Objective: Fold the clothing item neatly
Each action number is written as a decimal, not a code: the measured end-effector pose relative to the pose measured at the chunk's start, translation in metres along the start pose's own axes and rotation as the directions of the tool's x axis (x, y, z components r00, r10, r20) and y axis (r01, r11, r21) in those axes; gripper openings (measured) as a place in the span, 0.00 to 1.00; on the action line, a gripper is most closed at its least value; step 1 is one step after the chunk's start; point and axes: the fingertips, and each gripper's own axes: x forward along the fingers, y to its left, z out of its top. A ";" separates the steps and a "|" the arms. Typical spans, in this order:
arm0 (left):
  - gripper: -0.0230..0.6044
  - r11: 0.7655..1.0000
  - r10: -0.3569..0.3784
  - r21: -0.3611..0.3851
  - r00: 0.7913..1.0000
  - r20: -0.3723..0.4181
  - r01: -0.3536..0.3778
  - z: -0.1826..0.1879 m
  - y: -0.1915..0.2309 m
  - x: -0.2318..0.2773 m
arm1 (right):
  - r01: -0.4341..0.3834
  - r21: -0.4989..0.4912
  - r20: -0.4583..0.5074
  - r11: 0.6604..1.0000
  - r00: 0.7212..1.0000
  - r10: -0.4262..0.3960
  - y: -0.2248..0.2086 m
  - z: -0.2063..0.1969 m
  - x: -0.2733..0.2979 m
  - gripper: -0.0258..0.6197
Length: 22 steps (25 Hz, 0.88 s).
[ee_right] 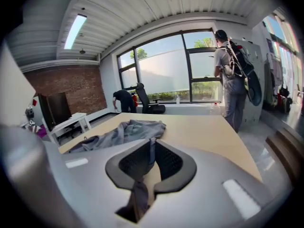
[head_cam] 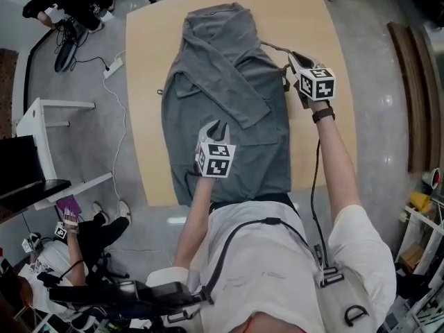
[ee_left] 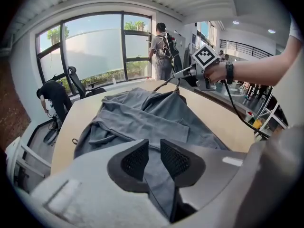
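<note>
At the near end of the grey garment (head_cam: 229, 82), which lies lengthwise on the counter (head_cam: 146, 61), the left hand-held gripper (head_cam: 216, 127) pinches a raised fold of cloth. Farther up, just off the garment's right edge, the right hand-held gripper (head_cam: 294, 61) is clamped on a thin strip of the fabric, drawn out taut. It looks like a fold is being set up. It would go best if both grips lift together, keep that strip tight, and lay it across the garment's middle without dragging the layers underneath.
</note>
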 end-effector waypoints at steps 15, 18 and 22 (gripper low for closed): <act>0.17 0.996 -0.032 -0.080 0.997 0.073 0.038 -0.017 0.020 -0.029 | -0.240 -0.292 -0.079 0.926 0.971 0.226 0.183 -0.057 -0.034 0.10; 0.17 0.996 -0.030 -0.085 0.997 0.068 0.036 -0.022 0.023 -0.026 | -0.118 -0.271 -0.137 0.955 0.987 0.083 0.167 -0.097 -0.018 0.10; 0.17 0.994 -0.005 -0.108 0.999 0.035 0.009 -0.047 0.035 -0.025 | 0.256 -0.014 -0.176 0.966 0.951 -0.255 0.073 -0.145 -0.030 0.15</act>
